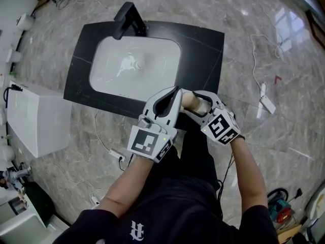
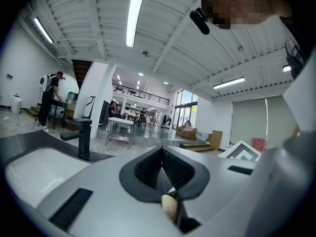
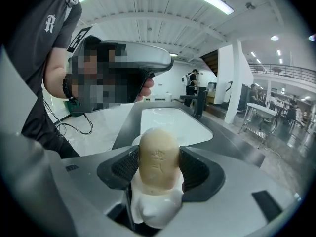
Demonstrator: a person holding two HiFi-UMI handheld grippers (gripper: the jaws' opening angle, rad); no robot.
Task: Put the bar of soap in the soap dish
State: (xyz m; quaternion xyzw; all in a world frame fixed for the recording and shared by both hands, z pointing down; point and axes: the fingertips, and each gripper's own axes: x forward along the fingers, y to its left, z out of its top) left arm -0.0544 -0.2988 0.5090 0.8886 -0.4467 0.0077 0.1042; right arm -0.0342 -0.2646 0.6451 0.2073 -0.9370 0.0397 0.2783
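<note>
A beige bar of soap (image 3: 158, 154) stands upright between the jaws of my right gripper (image 3: 158, 169), which is shut on it. Under the soap, between the same jaws, sits a glossy white piece (image 3: 153, 206); I cannot tell what it is. In the head view the soap (image 1: 189, 99) pokes out of the right gripper (image 1: 195, 101) over the counter's front edge. My left gripper (image 1: 174, 94) is close beside it on the left, its pads (image 2: 170, 169) pressed together. A beige sliver (image 2: 169, 207) shows below them. No separate soap dish is visible.
A black countertop (image 1: 203, 50) holds a white sink basin (image 1: 136, 65) with a black faucet (image 1: 127, 19) at its far side. A white box (image 1: 38, 118) stands to the left. Cables and a power strip (image 1: 267, 104) lie on the marble floor.
</note>
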